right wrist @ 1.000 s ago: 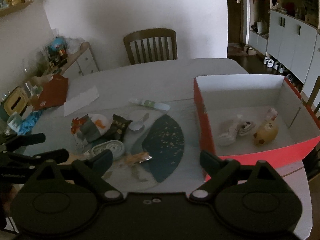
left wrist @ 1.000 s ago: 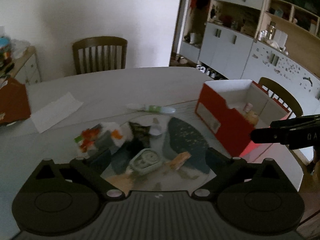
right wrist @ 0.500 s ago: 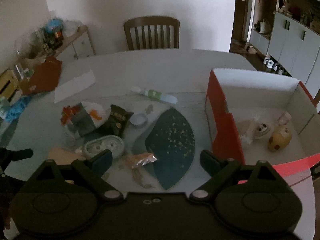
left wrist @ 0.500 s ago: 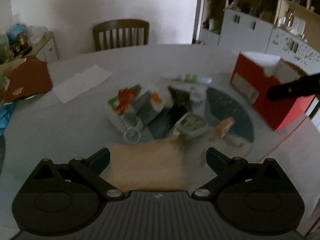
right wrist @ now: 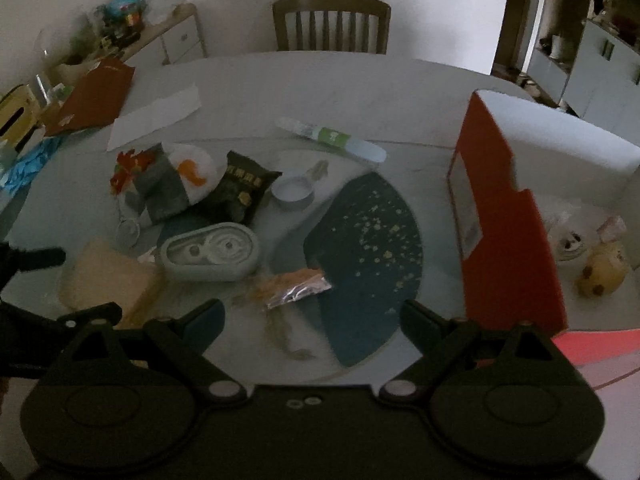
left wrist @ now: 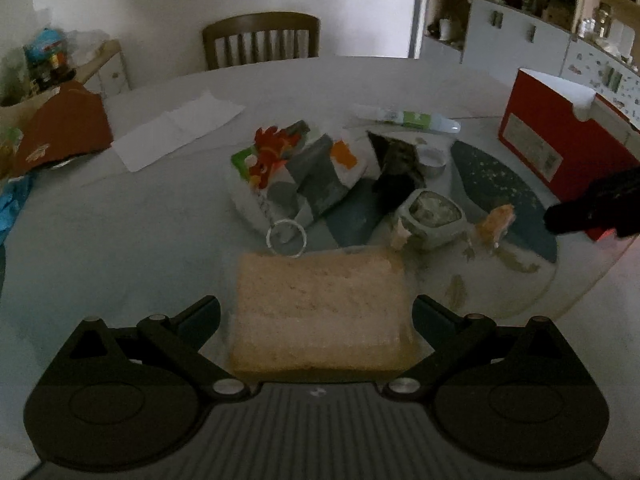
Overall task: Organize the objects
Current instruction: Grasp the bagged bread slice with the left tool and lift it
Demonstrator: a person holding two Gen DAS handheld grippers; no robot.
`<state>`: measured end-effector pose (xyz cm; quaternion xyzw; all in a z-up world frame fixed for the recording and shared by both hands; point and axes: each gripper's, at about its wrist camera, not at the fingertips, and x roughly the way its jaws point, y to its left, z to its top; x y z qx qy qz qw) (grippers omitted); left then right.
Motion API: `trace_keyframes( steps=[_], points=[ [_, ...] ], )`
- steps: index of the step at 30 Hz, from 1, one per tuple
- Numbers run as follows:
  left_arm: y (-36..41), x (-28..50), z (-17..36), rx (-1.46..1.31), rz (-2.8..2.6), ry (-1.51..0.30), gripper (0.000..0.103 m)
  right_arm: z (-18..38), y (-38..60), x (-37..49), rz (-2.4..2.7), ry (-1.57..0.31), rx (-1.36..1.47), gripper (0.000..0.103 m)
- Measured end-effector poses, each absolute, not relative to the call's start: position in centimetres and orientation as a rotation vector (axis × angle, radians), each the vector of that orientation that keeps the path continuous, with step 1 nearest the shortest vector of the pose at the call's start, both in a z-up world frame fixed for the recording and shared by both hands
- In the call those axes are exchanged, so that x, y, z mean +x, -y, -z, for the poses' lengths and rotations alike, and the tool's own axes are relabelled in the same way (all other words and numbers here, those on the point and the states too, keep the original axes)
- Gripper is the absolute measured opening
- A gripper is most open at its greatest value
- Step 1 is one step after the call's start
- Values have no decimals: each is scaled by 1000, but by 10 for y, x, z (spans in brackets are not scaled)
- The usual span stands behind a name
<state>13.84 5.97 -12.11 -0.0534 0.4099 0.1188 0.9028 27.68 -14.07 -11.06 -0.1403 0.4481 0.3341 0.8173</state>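
L gripper (left wrist: 316, 312), jaws apart, is straddling the tan sponge (left wrist: 320, 312); next: clamp, carry to red box (right wrist: 508, 216). R gripper (right wrist: 312, 316) is idling, apart.

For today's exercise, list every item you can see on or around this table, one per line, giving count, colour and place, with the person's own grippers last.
sponge: 1, tan, table front, between the left gripper's open fingers
tape dispenser: 1, grey-green, centre
snack packet: 1, black, behind the dispenser
pouch: 1, white, grey and orange, left of the packet
small cup: 1, pale, centre
fan: 1, dark teal with gold flecks, left of the box
foil wrapper: 1, orange-silver, on the fan's near edge
tube: 1, white-green, far side
box: 1, red, right, toys inside
paper sheet: 1, white, far left
chair: 1, brown, behind the table
left gripper: open
right gripper: open
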Motion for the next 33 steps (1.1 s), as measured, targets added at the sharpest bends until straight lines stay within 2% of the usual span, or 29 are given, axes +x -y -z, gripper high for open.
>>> trace_keyframes(
  steps=[9, 21, 26, 33],
  points=[
    [-68, 135, 106, 188, 165, -818, 103, 116, 140, 284, -749, -986, -314, 94],
    [-71, 152, 122, 501, 477, -896, 103, 126, 134, 289, -764, -1027, -330, 94],
    [-72, 159, 133, 578, 541, -932, 103, 131, 124, 289, -792, -1034, -368, 94],
    [-75, 170, 136, 497, 528, -927, 103, 143, 113, 298, -790, -1049, -387, 91]
  ],
)
